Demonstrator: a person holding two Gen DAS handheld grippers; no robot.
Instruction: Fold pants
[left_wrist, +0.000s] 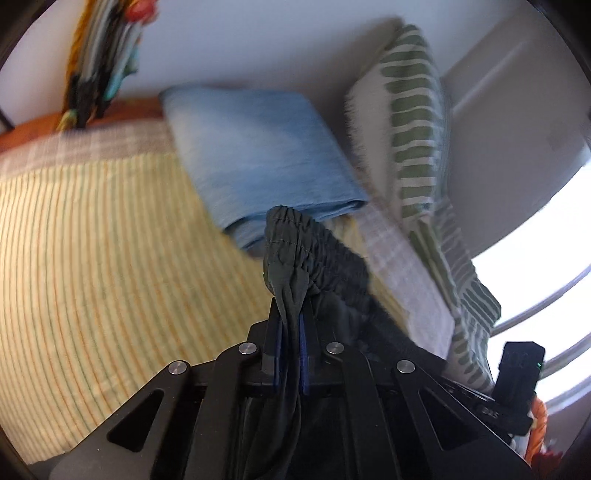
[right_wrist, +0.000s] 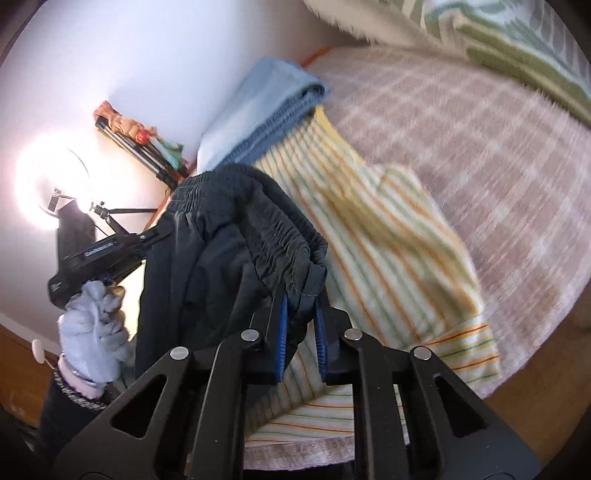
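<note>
Dark pants (right_wrist: 236, 236) hanging between both tongs, left tongs (left_wrist: 291, 332) and right tongs (right_wrist: 301, 314) each clamped on the waistband

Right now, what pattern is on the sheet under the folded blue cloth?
Thin orange, green and yellow stripes on the sheet, clearest in the right wrist view.

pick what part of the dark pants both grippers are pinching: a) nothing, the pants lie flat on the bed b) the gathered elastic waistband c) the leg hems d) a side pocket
b: the left gripper and the right gripper each clamp the ruched elastic waistband of the dark pants, which hang lifted above the striped sheet.
</note>
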